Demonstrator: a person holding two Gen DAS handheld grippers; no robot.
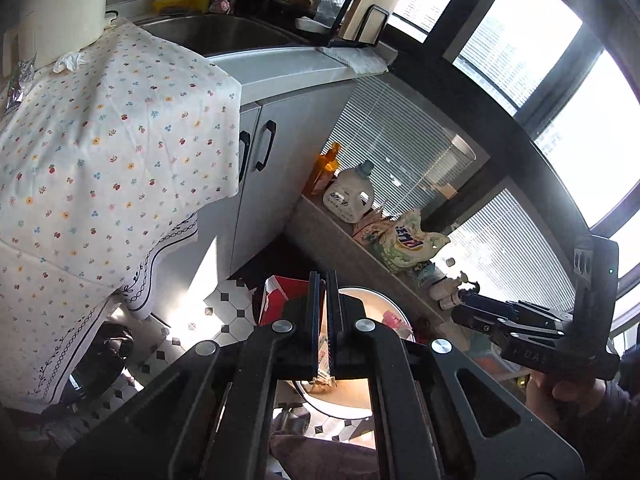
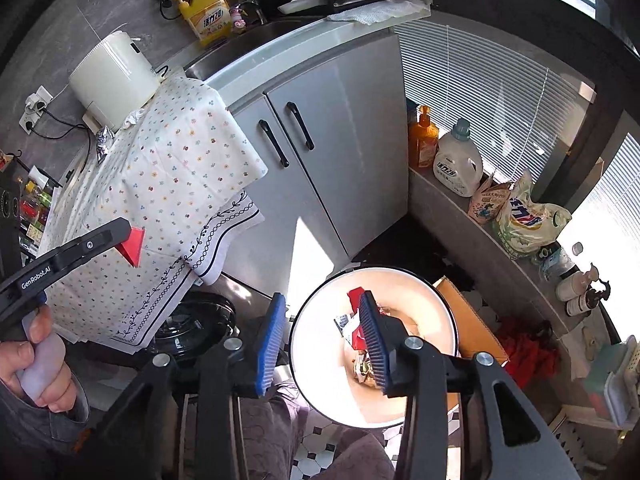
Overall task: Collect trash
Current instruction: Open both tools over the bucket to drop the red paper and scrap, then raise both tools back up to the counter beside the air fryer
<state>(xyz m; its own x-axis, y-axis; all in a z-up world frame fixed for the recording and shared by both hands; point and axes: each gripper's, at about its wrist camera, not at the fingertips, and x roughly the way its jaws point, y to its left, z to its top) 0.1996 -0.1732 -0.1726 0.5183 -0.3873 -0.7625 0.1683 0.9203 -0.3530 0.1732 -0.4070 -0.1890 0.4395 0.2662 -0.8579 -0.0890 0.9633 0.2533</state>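
A round white trash bin (image 2: 320,376) stands on the tiled floor with wrappers and red scraps (image 2: 354,338) inside; it also shows in the left wrist view (image 1: 360,296). My left gripper (image 1: 325,304) is shut on a red piece of trash (image 1: 284,292), seen as a red card (image 2: 134,246) at its tip in the right wrist view, held beside the floral tablecloth. My right gripper (image 2: 324,340) is open and empty over the bin's left rim. It shows at the right of the left wrist view (image 1: 468,304). A crumpled tissue (image 1: 70,60) and a foil wrapper (image 1: 18,86) lie on the tablecloth.
A floral tablecloth (image 2: 160,184) covers a table beside a grey sink cabinet (image 2: 332,152). A white appliance (image 2: 112,80) stands on the table. Detergent bottles (image 2: 458,160) and bags (image 2: 524,220) line a ledge under the window. A cardboard box (image 2: 472,320) and a black pot (image 2: 200,320) sit beside the bin.
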